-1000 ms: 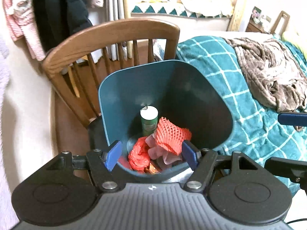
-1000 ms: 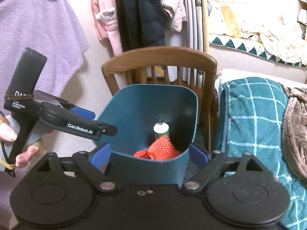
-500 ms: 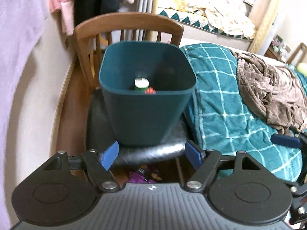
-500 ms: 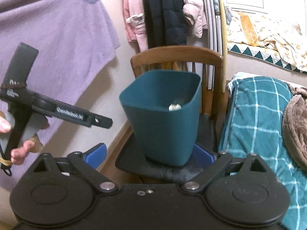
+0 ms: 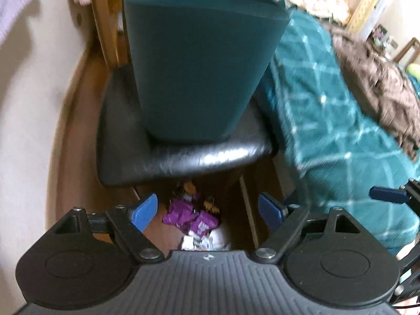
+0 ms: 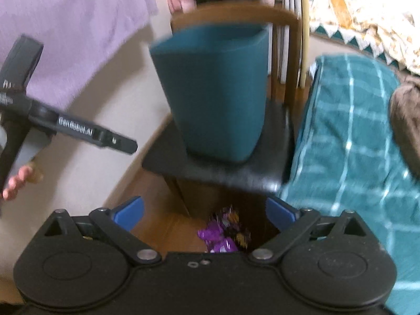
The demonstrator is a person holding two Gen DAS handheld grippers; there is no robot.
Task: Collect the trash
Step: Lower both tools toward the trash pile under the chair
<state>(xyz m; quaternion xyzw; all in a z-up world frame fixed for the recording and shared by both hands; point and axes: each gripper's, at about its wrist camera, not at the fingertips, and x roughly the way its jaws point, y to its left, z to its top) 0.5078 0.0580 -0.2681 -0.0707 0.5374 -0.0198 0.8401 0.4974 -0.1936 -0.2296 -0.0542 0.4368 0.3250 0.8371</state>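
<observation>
Left gripper (image 5: pixel 207 211) and right gripper (image 6: pixel 204 211): both spread wide, holding nothing. Purple wrappers (image 5: pixel 190 216) lie on the floor between the fingers; teal bin (image 5: pixel 199 60) stands on the chair seat (image 5: pixel 170 157) beyond.

Motion blur smears the teal bin (image 5: pixel 199 60); its contents are hidden.

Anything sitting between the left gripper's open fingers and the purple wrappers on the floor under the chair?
No. In the left wrist view only bare wooden floor separates the left gripper from the purple wrappers, with white paper beside them.
</observation>
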